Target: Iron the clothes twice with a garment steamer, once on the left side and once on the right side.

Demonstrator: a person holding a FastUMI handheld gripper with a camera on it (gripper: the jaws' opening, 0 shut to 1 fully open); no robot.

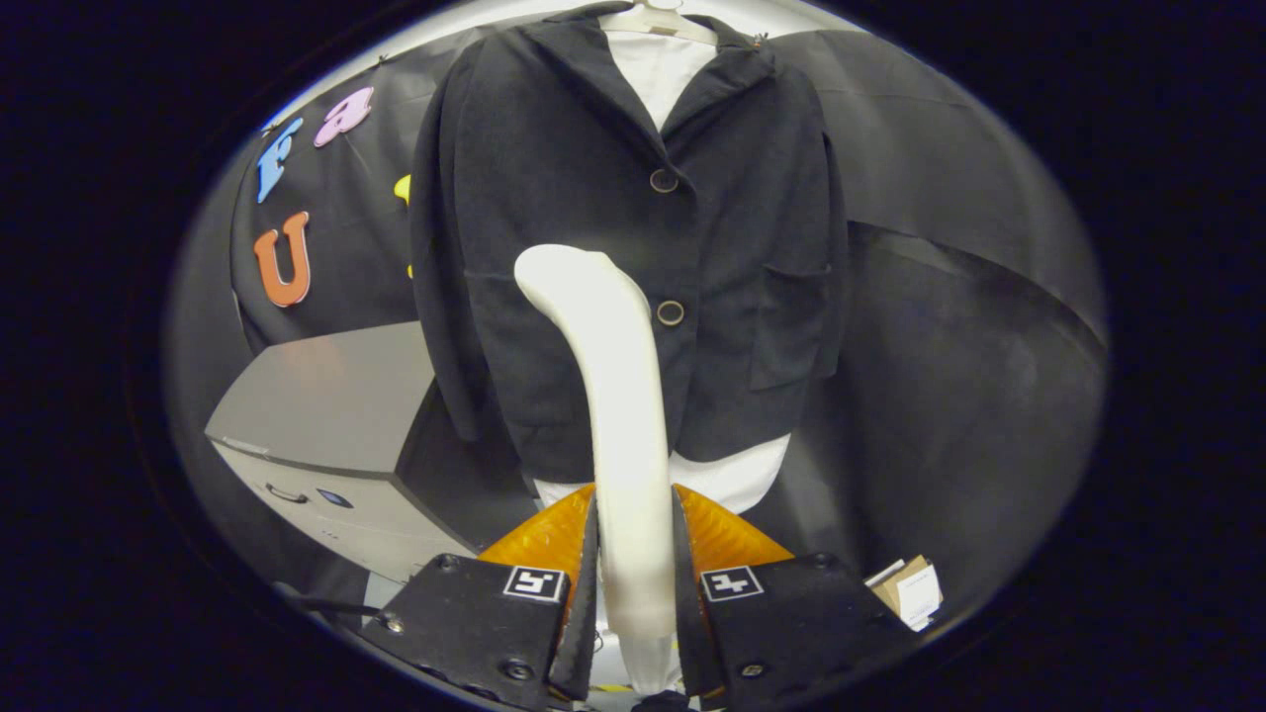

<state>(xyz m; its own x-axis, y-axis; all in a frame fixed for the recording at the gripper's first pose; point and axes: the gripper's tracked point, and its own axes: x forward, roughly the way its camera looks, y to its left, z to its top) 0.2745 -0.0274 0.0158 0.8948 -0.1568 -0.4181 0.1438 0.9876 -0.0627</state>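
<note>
A dark jacket (593, 218) hangs on a pale hanger (658, 20) over a white garment (661, 74), straight ahead of me. It has two round buttons down the front and a pocket on the right side. My gripper (636, 529) is shut on the handle of a white garment steamer (618, 396), both fingers pressing its sides. The steamer rises from between the fingers and curves left, its head (554, 272) lying against the jacket's left half, level with the lower button (670, 312). The white garment's hem (737, 480) shows below the jacket.
A grey cabinet (326, 425) with a drawer front stands low at the left, close to the jacket's left sleeve. A small cardboard box (910, 588) lies on the floor at the right. Dark cloth covers the wall behind and to the right.
</note>
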